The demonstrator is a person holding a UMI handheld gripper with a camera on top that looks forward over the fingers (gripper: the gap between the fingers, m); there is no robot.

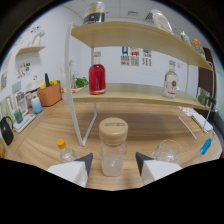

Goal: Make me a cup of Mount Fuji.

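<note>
Approaching the lidded glass jar point(113, 147) appears to be the step in hand: the gripper point(114, 162) is lined up on it, with the fingers spread apart and the jar standing between them on the desk point(145, 134). A gap shows on either side of the jar, so nothing is clamped yet. The dark fingertips point(86, 161) sit level with the lower half of the glass body.

Gripper view, task object: the jar is clear glass with a round, light wooden lid carrying a small dark mark. Pale lumps, possibly ice, rest in the bottom; the content cannot be confirmed. The jar stands upright, just ahead of a white wire-legged wooden shelf point(135, 94).

Gripper view, surroundings: a red-filled bottle point(97, 75) and a clear labelled bottle point(171, 80) stand on the lower shelf board, well apart from each other. An empty clear glass point(167, 149) sits near the jar on the desk, with a blue item point(205, 146) beyond it. A small orange-capped container point(63, 148) sits on the jar's other side.

Next move, as a judgement: close the fingers evenly on the glass body below the lid, keeping the jar upright. Smooth glass may slip, so the grip should be centred before any lift.
</note>
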